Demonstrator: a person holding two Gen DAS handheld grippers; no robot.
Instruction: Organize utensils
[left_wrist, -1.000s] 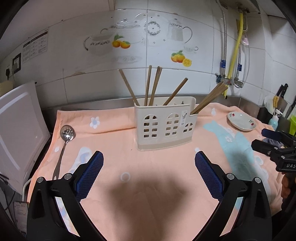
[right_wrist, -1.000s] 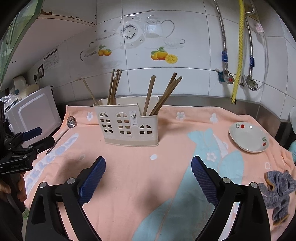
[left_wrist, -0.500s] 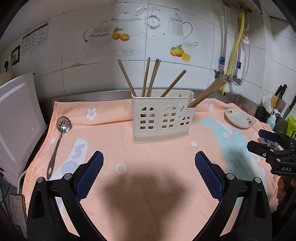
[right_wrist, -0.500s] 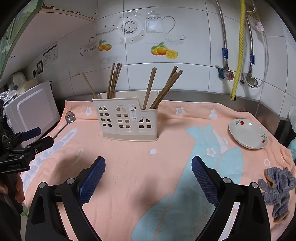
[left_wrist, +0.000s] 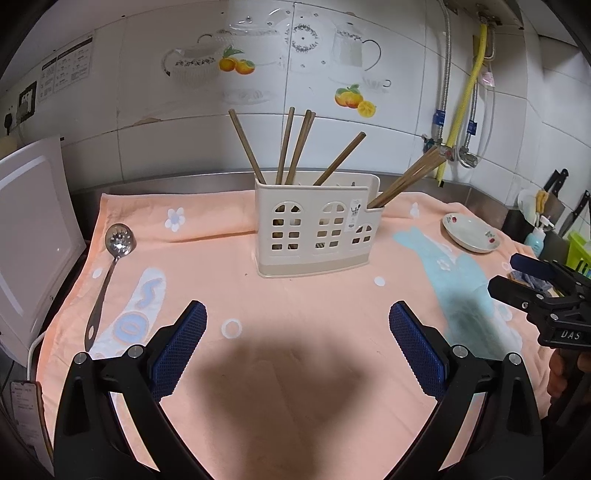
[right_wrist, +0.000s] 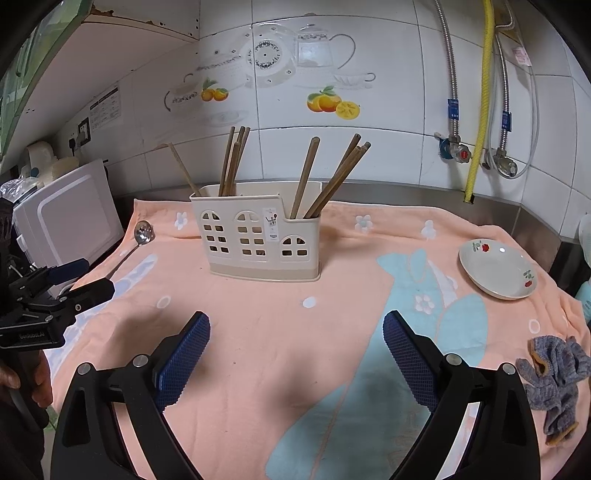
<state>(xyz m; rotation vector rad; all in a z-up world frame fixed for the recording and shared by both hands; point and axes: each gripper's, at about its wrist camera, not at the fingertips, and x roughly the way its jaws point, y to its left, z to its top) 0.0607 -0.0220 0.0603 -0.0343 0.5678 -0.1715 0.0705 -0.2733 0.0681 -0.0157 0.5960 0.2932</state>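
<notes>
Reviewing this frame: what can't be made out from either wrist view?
- Lower ends of the chopsticks: hidden inside the utensil holder in both views.
- Slotted spoon: in the right wrist view the left gripper covers its handle end.
- Wall notice: print too small in both views.
- Grey cloth: nearly hidden behind the right gripper in the left wrist view.
</notes>
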